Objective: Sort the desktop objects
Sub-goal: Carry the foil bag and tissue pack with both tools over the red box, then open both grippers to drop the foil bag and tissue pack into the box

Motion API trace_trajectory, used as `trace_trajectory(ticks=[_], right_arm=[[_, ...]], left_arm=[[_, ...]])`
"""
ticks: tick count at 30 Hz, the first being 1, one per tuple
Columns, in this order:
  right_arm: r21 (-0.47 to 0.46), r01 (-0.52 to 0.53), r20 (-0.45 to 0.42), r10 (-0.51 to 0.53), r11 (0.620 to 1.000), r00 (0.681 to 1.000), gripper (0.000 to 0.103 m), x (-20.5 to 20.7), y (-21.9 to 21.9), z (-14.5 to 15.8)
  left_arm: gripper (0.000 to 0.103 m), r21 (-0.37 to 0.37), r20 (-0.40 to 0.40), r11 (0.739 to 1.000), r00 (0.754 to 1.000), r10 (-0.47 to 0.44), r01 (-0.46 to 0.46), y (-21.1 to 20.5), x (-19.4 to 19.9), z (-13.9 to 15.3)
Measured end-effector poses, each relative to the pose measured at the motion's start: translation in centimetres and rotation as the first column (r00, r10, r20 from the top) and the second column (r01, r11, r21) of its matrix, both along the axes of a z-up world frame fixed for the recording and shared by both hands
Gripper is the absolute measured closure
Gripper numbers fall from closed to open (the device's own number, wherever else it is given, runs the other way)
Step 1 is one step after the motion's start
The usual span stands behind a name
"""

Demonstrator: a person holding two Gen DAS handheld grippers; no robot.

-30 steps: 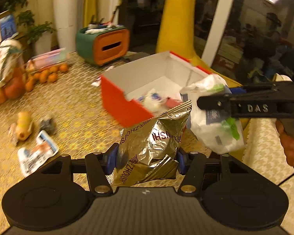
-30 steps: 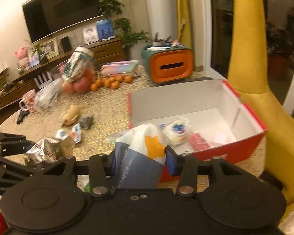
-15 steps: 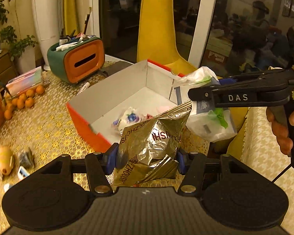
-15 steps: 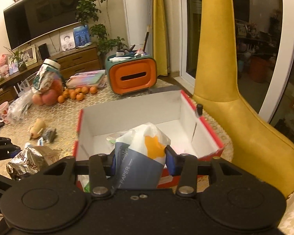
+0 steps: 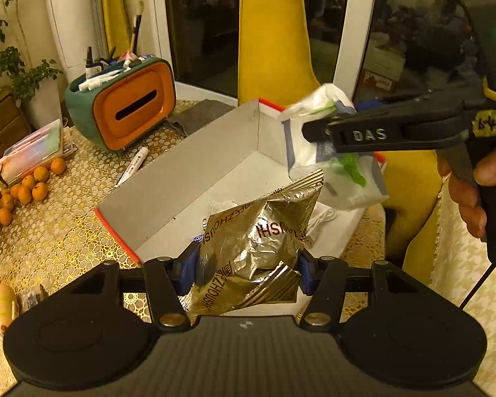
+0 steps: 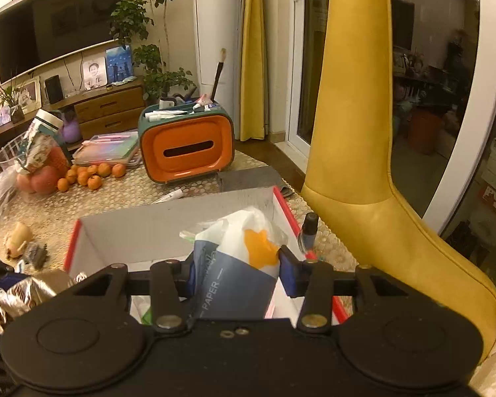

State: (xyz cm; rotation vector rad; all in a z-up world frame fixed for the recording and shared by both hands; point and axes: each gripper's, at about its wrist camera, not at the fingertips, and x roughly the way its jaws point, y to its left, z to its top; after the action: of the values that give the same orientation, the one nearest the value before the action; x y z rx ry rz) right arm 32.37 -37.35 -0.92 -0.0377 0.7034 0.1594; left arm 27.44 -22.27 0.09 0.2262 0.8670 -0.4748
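Observation:
My left gripper (image 5: 246, 264) is shut on a crumpled silver foil snack bag (image 5: 258, 248) and holds it above the near edge of an open red box with white inside (image 5: 195, 178). My right gripper (image 6: 236, 273) is shut on a white and grey tissue pack marked PAPER (image 6: 234, 264), held above the same box (image 6: 132, 231). In the left wrist view the right gripper (image 5: 317, 132) reaches in from the right with the tissue pack (image 5: 334, 162) over the box's far right corner. The foil bag also shows in the right wrist view (image 6: 23, 294) at the lower left.
An orange and teal desk organiser (image 6: 185, 145) with pens stands behind the box. Small oranges (image 6: 89, 173), apples and a bagged snack lie at the left. A marker (image 5: 132, 165), a nail polish bottle (image 6: 307, 230) and small toys (image 6: 20, 238) lie near the box. A yellow chair (image 6: 363, 165) stands at the right.
Both grippers have moved forward over the box with their loads still held. The box now lies directly under the foil bag and the tissue pack.

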Motion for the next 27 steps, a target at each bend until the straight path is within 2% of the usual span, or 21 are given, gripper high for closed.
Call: trace_trajectory(ticks=[13, 27], right_arm=[[-0.067, -0.068, -0.122, 0.06, 0.995, 0.991, 0.058, 5.5, 1.3, -4.9], [-0.128, -0.097, -0.201, 0.07, 0.987, 0.977, 0.057, 6.9, 2.2, -7.9]], left_arm=[[0.046, 0.075, -0.084, 0.997, 0.996, -0.001, 0.007, -2.1, 3.5, -4.3], [0.046, 0.103, -0.159, 0.995, 0.987, 0.011, 0.006, -2.9, 5.3, -6.9]])
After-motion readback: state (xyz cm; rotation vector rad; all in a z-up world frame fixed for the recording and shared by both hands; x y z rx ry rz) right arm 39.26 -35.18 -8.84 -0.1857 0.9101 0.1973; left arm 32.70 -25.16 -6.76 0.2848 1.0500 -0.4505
